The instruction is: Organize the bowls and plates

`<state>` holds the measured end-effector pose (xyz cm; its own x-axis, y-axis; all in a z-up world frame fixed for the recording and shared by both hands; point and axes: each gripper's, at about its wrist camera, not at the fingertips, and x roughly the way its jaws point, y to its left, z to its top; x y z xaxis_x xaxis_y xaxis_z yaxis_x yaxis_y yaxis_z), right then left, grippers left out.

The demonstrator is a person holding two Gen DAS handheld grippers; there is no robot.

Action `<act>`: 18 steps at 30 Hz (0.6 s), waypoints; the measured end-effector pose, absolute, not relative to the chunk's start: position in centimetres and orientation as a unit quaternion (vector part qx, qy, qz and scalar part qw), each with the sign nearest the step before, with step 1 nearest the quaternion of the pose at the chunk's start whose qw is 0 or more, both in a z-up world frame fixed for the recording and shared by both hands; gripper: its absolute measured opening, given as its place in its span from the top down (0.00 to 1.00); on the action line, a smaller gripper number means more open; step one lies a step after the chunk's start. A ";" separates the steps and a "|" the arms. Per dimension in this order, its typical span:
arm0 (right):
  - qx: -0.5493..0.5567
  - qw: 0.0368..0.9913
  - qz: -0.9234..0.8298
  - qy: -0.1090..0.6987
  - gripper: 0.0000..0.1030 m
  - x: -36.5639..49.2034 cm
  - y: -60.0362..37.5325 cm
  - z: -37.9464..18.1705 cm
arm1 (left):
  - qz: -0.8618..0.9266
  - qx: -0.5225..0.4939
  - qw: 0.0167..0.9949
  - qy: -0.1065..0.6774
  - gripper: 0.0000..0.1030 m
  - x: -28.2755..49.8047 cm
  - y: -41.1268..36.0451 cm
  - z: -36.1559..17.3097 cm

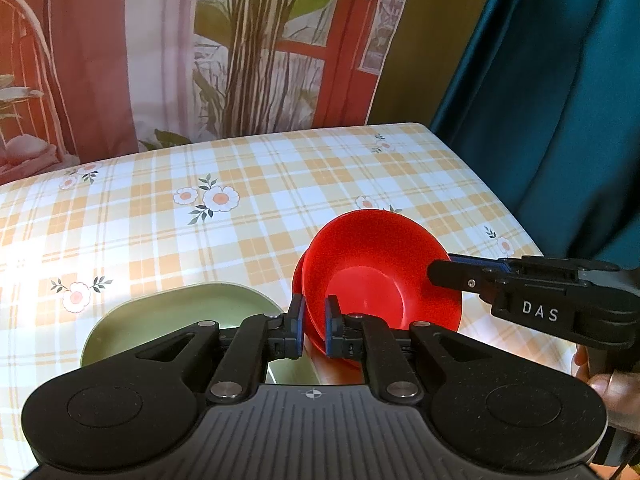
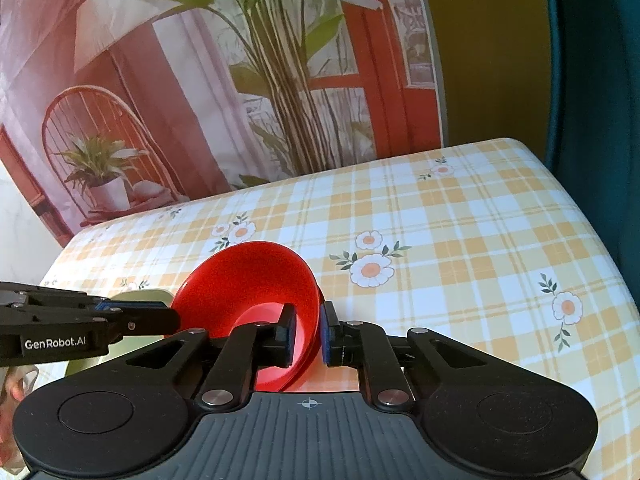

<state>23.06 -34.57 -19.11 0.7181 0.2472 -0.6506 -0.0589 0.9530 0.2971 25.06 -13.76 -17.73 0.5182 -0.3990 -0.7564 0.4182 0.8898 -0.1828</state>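
Observation:
Two nested red bowls (image 1: pixel 368 264) are held tilted above the table. My left gripper (image 1: pixel 314 330) is shut on the near rim of the red bowls, which seem to be two stacked rims. My right gripper (image 2: pixel 308 334) is shut on the opposite rim of the red bowls (image 2: pixel 248 280); it shows from the right in the left wrist view (image 1: pixel 440 274). A green plate (image 1: pixel 176 316) lies flat on the table just left of and below the bowls, partly hidden by my left gripper; a sliver of it shows in the right wrist view (image 2: pixel 140 296).
The table has a yellow plaid cloth with flowers (image 1: pixel 240 208). A printed backdrop (image 1: pixel 200 60) hangs behind it and a teal curtain (image 1: pixel 560 100) hangs at the right. The table's right edge (image 1: pixel 500 200) is near the bowls.

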 end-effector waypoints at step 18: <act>0.118 0.922 0.066 0.363 0.79 22.5 -33.8 -18.9 | -0.251 0.002 0.871 0.421 0.70 24.9 -13.6 -17.3</act>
